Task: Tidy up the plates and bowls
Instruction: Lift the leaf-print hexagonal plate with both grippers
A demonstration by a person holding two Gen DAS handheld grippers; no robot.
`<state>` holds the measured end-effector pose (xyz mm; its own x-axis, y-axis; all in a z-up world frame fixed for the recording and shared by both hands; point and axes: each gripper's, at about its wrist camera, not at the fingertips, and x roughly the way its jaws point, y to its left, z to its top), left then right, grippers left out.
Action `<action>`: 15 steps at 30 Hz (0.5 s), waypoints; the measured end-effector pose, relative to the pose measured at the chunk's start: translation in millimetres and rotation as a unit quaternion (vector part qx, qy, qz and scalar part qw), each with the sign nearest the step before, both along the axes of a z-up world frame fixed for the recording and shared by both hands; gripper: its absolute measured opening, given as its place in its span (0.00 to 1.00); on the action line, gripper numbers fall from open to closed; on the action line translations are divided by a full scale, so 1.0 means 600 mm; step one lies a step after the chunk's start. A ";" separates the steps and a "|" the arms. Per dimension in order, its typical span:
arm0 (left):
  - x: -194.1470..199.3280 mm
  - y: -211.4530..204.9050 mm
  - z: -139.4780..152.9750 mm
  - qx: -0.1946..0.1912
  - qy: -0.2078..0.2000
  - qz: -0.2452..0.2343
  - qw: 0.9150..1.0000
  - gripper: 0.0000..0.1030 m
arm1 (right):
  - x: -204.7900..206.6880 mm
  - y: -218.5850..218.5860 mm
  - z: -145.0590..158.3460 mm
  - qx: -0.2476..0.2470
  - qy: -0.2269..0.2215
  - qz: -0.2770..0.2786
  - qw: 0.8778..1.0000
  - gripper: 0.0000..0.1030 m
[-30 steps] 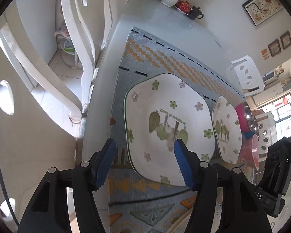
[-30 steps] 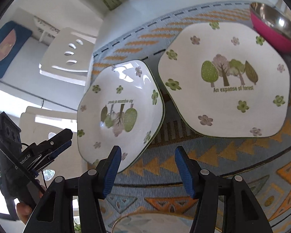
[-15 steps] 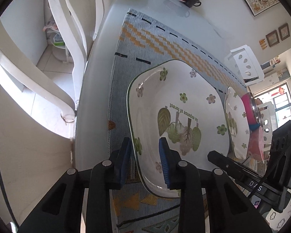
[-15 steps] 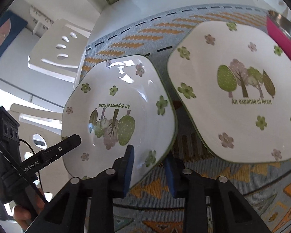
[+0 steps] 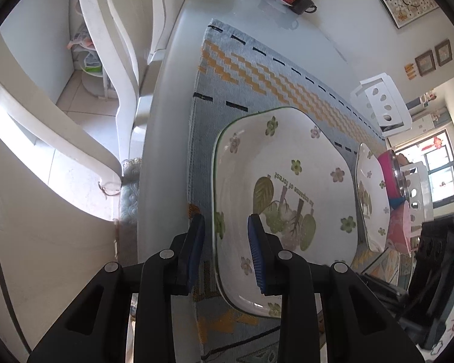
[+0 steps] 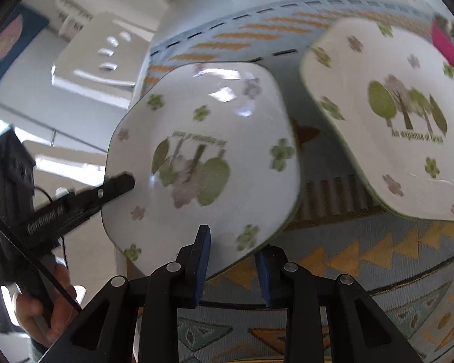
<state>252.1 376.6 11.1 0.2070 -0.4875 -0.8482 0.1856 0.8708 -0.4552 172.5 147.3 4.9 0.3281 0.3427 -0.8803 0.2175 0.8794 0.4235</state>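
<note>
Both grippers, open above the plate (image 5: 287, 187) a second ago, have closed on its rim, the left gripper (image 5: 225, 252) on one edge, the right gripper (image 6: 231, 267) on another, tilting it off the mat (image 5: 227, 69).

The whole right wrist view is smeared by motion, so the lettering on the near plate (image 6: 202, 163) cannot be read, and the pink bowl (image 6: 448, 51) is cut off by the picture's edge. In the left wrist view the second plate (image 5: 370, 199) is seen only edge-on, and the pink bowls (image 5: 392, 178) behind it are largely hidden. The contact of the fingers (image 5: 196, 248) with the plate's underside is concealed by its rim.
</note>
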 end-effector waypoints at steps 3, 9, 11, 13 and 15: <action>-0.006 -0.013 -0.001 0.006 -0.004 -0.016 1.000 0.25 | 0.009 -0.025 0.003 -0.016 -0.005 -0.013 1.000 0.27; -0.007 -0.018 -0.004 0.013 -0.011 -0.006 1.000 0.25 | 0.025 -0.027 -0.003 -0.010 -0.026 -0.007 1.000 0.27; -0.010 -0.018 -0.002 0.015 -0.019 -0.004 1.000 0.25 | 0.025 -0.017 0.000 -0.033 -0.036 0.009 0.999 0.27; -0.015 -0.018 0.006 0.015 -0.035 -0.006 0.999 0.25 | 0.024 -0.009 0.005 -0.056 -0.045 0.029 0.997 0.27; -0.019 -0.014 0.018 0.006 -0.049 -0.007 0.999 0.25 | 0.019 -0.009 0.016 -0.060 -0.061 0.041 0.995 0.27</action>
<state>241.0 367.9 21.9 0.2823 -0.4814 -0.8298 0.2410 0.8728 -0.4244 184.1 142.1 14.5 0.4110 0.2666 -0.8718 0.0970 0.9381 0.3326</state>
